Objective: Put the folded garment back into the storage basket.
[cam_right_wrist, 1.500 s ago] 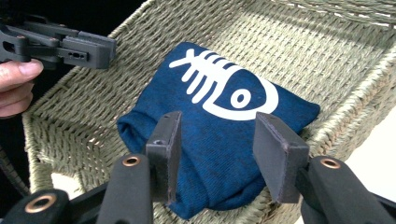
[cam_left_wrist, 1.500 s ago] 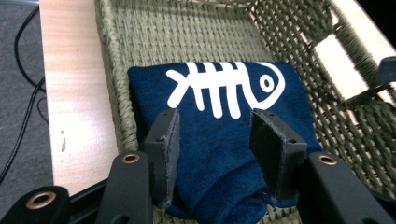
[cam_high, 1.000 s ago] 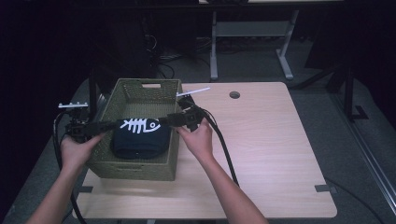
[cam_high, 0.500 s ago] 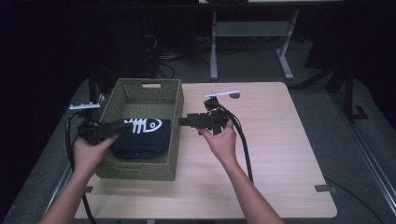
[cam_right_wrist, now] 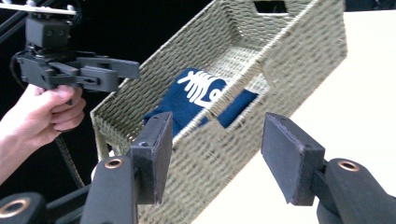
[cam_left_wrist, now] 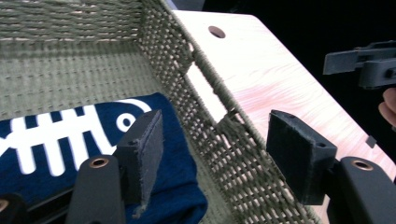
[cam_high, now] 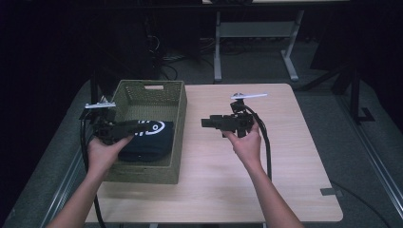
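Woven basket holds soft folded navy cloth.

Light wooden table fills lower centre, round cable hole near its far edge. Grey carpet floor around it. White-legged desk frame at top centre. Cables on floor upper left. Room dark, edges black.
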`<state>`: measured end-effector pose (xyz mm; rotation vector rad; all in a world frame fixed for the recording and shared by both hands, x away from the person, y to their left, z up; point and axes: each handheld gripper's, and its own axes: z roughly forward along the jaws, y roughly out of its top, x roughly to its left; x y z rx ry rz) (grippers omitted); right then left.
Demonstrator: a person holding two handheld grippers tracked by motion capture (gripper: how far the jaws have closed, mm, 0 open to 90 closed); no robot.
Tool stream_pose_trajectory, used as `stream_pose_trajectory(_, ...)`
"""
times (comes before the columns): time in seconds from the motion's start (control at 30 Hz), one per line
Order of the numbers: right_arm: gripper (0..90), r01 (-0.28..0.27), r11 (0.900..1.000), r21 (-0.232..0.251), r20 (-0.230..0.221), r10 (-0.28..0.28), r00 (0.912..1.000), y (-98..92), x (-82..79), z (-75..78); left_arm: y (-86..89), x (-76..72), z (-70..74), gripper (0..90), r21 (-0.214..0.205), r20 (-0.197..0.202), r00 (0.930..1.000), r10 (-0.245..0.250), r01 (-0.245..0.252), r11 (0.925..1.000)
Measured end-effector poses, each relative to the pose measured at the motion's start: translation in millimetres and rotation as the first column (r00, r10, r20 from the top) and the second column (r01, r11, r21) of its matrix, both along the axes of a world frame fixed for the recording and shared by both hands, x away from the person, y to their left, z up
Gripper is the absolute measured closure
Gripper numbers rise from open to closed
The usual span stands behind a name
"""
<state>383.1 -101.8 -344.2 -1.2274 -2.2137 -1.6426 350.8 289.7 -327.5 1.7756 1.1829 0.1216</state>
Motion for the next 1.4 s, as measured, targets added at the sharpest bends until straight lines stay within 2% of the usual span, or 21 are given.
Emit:
stream_pose_trajectory(0.33, 40.3, 0.014, 0.9998, 0.01, -0.009, -0.014, 0.9999, -23.7, -5.8, -3.2, -19.7, -0.4, 0.5, 32.6, -0.005, 0.004, 0.9996, -0.027, 0.027, 0.9996)
stream_pose_trajectory(0.47, 39.9, 0.024, 0.9997, 0.009, -0.007, -0.024, 0.9997, -35.5, -8.4, -6.0, -29.8, -1.2, 0.5, 31.2, -0.019, 0.005, 0.9992, -0.039, 0.039, 0.9991)
stream_pose_trajectory(0.63, 39.6, 0.046, 0.9989, 0.01, -0.014, -0.046, 0.9988, -53.7, -11.5, -9.6, -46.5, -2.2, -0.3, 30.6, -0.015, 0.011, 0.998, -0.061, 0.062, 0.998)
stream_pose_trajectory(0.93, 39.3, 0.078, 0.9969, 0.006, -0.017, -0.078, 0.9968, -79.2, -18.3, -11.9, -65.1, -2.8, -1.5, 30.2, 0.004, 0.027, 0.9964, -0.081, 0.081, 0.9967)
stream_pose_trajectory(1.1, 39.3, 0.099, 0.9951, 0.002, -0.02, -0.099, 0.9949, -98.2, -23.6, -15.5, -84.7, -5.2, -1.6, 29.8, 0.01, 0.04, 0.994, -0.102, 0.102, 0.9948)
stream_pose_trajectory(1.4, 39.1, 0.122, 0.9926, -0.008, -0.033, -0.122, 0.992, -117.7, -29.7, -19.6, -112.6, -7.0, -2.6, 29.1, 0.015, 0.05, 0.9881, -0.145, 0.145, 0.9893)
